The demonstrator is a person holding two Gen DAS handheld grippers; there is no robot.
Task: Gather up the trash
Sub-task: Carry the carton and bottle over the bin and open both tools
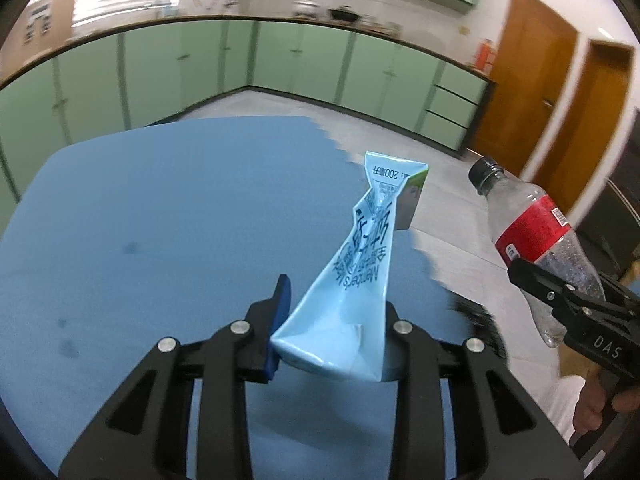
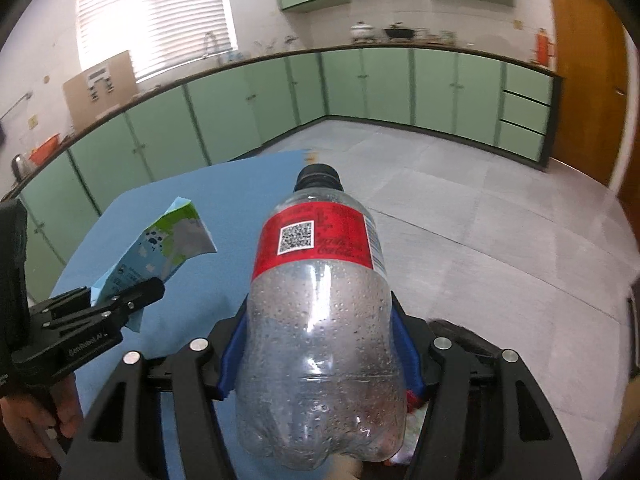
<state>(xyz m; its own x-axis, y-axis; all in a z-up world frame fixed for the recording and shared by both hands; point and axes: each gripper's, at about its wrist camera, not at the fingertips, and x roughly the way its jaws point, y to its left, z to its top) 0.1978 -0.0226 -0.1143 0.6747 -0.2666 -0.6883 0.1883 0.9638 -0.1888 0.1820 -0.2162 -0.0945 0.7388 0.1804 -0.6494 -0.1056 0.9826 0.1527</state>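
Observation:
My left gripper (image 1: 334, 320) is shut on a crushed light-blue drink carton (image 1: 352, 280) and holds it above the blue table (image 1: 160, 220). The carton also shows in the right wrist view (image 2: 164, 248), with the left gripper (image 2: 120, 300) at the left. My right gripper (image 2: 320, 344) is shut on an empty clear plastic bottle (image 2: 320, 320) with a red label and a black cap, lifted near the table's right edge. The bottle (image 1: 536, 236) and the right gripper (image 1: 568, 300) show at the right of the left wrist view.
Green cabinets (image 2: 360, 88) under a dark counter line the far walls. A grey tiled floor (image 2: 500, 220) lies beyond the table. Wooden doors (image 1: 532, 80) stand at the right. Something dark (image 1: 480, 320) sits just off the table's right edge, unclear.

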